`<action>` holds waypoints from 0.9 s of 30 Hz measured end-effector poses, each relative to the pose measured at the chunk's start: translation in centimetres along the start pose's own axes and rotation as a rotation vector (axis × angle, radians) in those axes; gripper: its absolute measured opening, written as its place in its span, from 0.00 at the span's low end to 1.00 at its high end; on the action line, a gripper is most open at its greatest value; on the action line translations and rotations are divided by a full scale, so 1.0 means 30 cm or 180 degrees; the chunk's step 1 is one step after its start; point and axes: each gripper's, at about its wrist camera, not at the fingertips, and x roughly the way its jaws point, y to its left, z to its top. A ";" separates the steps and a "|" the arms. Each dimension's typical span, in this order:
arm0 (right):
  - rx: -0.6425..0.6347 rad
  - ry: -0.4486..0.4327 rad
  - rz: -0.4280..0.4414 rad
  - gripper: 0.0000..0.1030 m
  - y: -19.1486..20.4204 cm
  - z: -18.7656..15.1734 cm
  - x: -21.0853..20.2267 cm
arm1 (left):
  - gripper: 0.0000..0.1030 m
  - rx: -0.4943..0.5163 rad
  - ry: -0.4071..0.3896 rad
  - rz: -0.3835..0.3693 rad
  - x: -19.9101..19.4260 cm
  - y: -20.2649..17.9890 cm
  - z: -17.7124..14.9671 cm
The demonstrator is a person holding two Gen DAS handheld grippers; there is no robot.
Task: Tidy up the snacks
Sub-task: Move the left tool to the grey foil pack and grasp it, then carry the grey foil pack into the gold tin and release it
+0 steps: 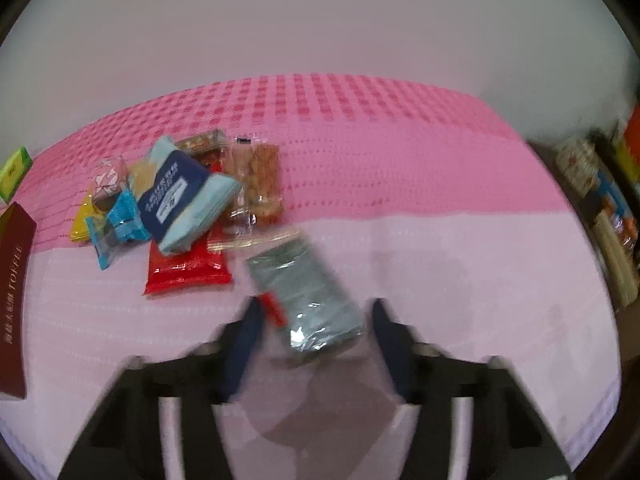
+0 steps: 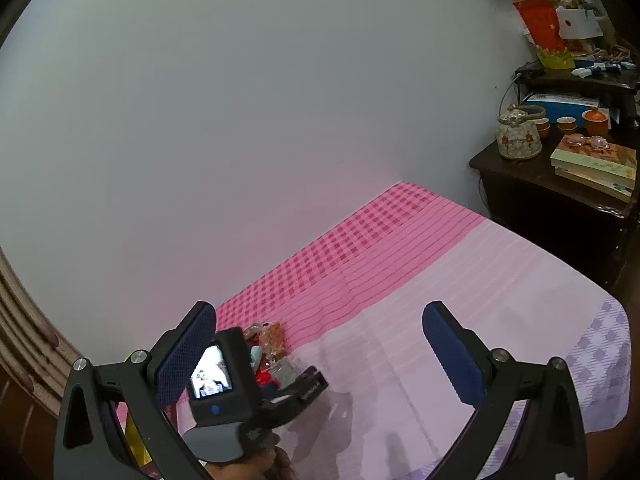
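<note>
My left claw points down at a grey-green foil snack packet lying on the pale pink cloth of the worktop. The packet sits between the blue pads, which stand apart from it on either side; blur hides whether either one touches. Just beyond it lies a heap of snacks: a red packet, a navy and light-blue pouch and a clear pack of nuts. My right claw hangs wide open and empty above the cloth.
</note>
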 end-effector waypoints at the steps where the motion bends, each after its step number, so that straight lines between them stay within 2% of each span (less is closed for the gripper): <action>1: 0.0009 0.0004 0.0015 1.00 0.001 -0.001 0.000 | 0.43 0.0003 -0.0003 -0.0088 -0.008 0.005 -0.005; 4: -0.0006 -0.0009 0.0027 1.00 0.007 -0.002 -0.004 | 0.42 0.0079 -0.0111 -0.0238 -0.065 0.028 -0.028; 9: -0.0028 -0.0020 0.0025 1.00 0.020 -0.002 -0.005 | 0.42 0.0010 -0.0275 -0.0254 -0.183 0.142 -0.062; 14: -0.0134 0.0016 0.0084 1.00 0.060 -0.016 -0.003 | 0.42 -0.0156 -0.0428 -0.0054 -0.287 0.297 -0.060; 27: -0.0333 0.0103 0.0173 1.00 0.138 -0.046 -0.018 | 0.42 -0.0746 -0.0881 0.0578 -0.642 0.826 -0.048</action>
